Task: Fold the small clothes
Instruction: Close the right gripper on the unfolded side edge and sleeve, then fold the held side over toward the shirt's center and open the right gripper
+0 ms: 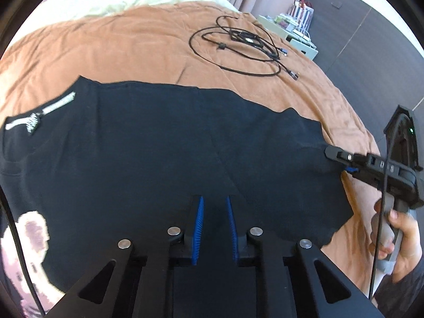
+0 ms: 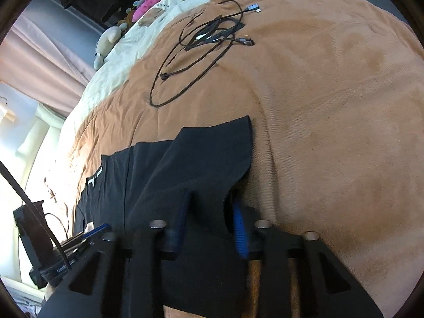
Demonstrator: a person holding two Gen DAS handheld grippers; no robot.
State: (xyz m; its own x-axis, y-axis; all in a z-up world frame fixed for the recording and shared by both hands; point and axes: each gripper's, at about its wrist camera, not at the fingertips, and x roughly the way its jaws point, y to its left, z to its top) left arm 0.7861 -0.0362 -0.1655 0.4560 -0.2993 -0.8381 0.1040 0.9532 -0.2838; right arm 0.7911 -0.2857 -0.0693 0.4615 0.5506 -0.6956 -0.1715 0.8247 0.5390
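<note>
Both tongs seemingly grip black shorts' point(image 1: 148, 143) near edge.

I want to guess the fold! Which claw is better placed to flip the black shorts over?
Probably the right claw: it pinches the black shorts at their outer edge. The left claw sits mid-fabric.

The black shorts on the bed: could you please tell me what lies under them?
The shorts lie spread on the brown blanket, which shows around their edges. Whatever else might sit beneath the fabric is covered and cannot be seen.
</note>
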